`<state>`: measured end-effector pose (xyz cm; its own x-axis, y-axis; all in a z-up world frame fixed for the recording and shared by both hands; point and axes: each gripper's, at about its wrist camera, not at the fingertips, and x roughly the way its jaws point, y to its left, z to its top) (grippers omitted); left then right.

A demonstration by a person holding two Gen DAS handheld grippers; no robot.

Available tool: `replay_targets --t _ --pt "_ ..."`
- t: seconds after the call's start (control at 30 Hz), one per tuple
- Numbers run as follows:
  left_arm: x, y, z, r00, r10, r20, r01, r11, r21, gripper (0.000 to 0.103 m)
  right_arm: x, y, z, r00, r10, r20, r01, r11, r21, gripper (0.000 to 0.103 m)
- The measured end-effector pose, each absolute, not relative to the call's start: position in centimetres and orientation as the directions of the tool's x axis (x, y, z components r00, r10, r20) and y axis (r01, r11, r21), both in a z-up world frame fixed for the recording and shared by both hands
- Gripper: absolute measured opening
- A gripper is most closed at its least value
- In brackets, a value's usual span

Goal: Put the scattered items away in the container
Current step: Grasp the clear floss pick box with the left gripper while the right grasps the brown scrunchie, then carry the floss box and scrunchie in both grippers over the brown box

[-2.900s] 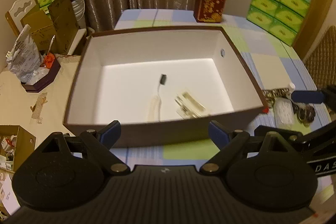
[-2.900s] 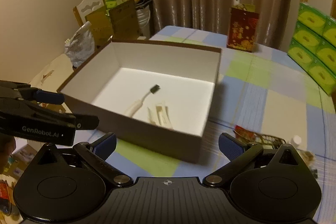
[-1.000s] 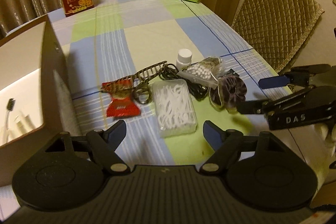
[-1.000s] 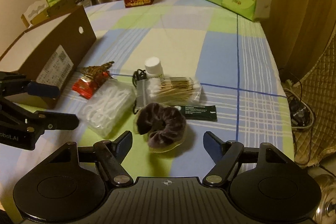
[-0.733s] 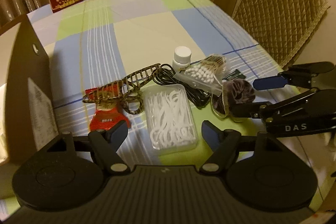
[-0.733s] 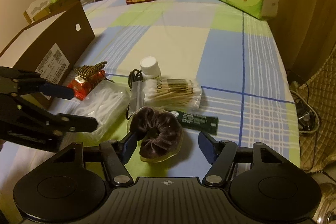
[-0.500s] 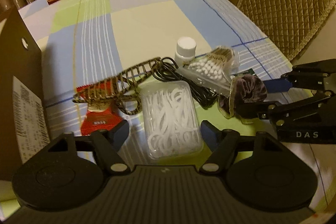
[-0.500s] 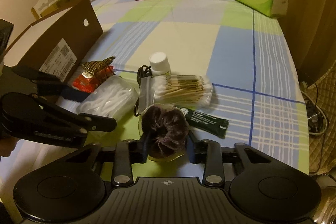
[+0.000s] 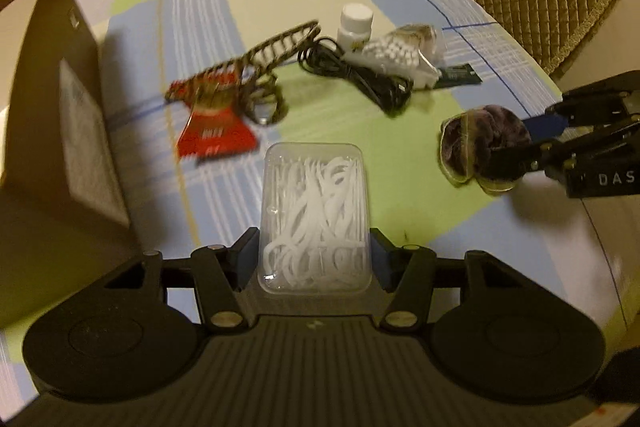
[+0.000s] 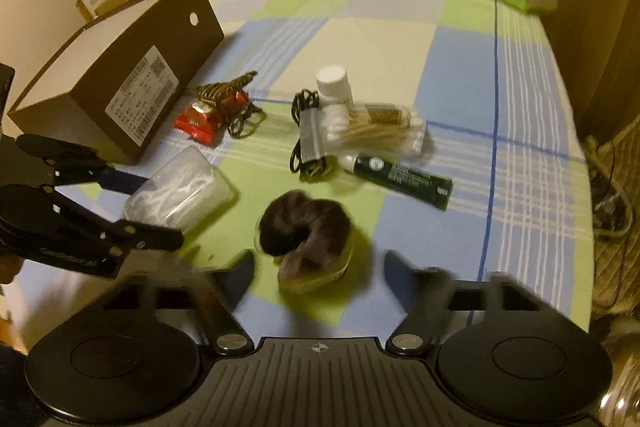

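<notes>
My left claw (image 9: 314, 259) is clenched on the near end of the clear floss-pick case (image 9: 314, 215), which sits on the checked desk (image 10: 400, 39) just right of the brown box (image 10: 132, 79). My right claw (image 10: 318, 273) stands released, its blurred fingers spread to either side of the dark velvet scrunchie (image 10: 306, 231), which lies on the green square near me. Beyond them the red packet (image 10: 200, 123), hair clip (image 10: 224, 91), black cable (image 10: 306, 139), white bottle (image 10: 334, 85), cotton swabs (image 10: 380, 131) and dark green tube (image 10: 400, 179) lie scattered outside the box.
</notes>
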<state>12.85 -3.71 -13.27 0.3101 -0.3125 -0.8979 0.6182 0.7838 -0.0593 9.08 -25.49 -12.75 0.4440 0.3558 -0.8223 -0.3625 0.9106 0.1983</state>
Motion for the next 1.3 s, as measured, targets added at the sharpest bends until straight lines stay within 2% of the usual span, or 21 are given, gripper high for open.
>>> replay_targets --t 0.03,0.17,0.2,0.27,0.3,0.37,0.43,0.63,0.83,1.3 --pt "12.7 -3.6 -13.2 0.317 -0.320 -0.893 0.615 0.786 -0.063 0.069 9.2 -25.2 -12.9 0.445 0.348 -0.825 -0.365 0.912 0.188 0.071" --pt "13.0 -3.9 -13.4 0.342 -0.322 -0.883 0.608 0.792 -0.054 0.071 9.8 -24.4 -13.4 0.472 0.325 -0.820 -0.376 0.915 0.146 0.068" --pt "13.2 -4.0 -13.6 0.344 -0.319 -0.883 0.606 0.794 -0.050 0.070 10.0 -24.3 -13.6 0.477 0.317 -0.820 -0.378 0.916 0.134 0.065" --pt "13.6 -4.3 -14.1 0.347 -0.311 -0.885 0.609 0.792 -0.040 0.066 10.2 -24.0 -14.0 0.477 0.306 -0.824 -0.374 0.919 0.125 0.044" --pt "13.6 -4.5 -14.3 0.352 -0.309 -0.883 0.614 0.789 -0.031 0.064 10.3 -23.9 -14.2 0.470 0.303 -0.829 -0.370 0.920 0.127 0.041" --pt "13.3 -4.7 -14.3 0.365 -0.315 -0.876 0.631 0.775 -0.015 0.053 10.0 -23.8 -14.3 0.460 0.301 -0.835 -0.371 0.920 0.127 0.028" --pt "13.1 -4.7 -14.2 0.358 -0.312 -0.880 0.632 0.775 -0.018 0.053 9.5 -23.8 -14.1 0.454 0.299 -0.839 -0.370 0.920 0.128 0.024" --pt "11.1 -3.4 -13.4 0.343 -0.319 -0.883 0.634 0.773 -0.033 0.053 7.6 -24.1 -12.6 0.434 0.331 -0.838 -0.329 0.924 0.195 0.022" --pt "9.1 -0.9 -10.3 0.359 -0.351 -0.865 0.620 0.782 -0.059 0.053 6.2 -22.8 -9.6 0.421 0.393 -0.818 -0.328 0.906 0.267 0.022" --pt "7.3 9.4 -2.4 0.488 -0.328 -0.809 0.501 0.864 -0.049 0.053 5.5 -11.5 -3.6 0.382 0.559 -0.735 -0.506 0.793 0.340 0.022"
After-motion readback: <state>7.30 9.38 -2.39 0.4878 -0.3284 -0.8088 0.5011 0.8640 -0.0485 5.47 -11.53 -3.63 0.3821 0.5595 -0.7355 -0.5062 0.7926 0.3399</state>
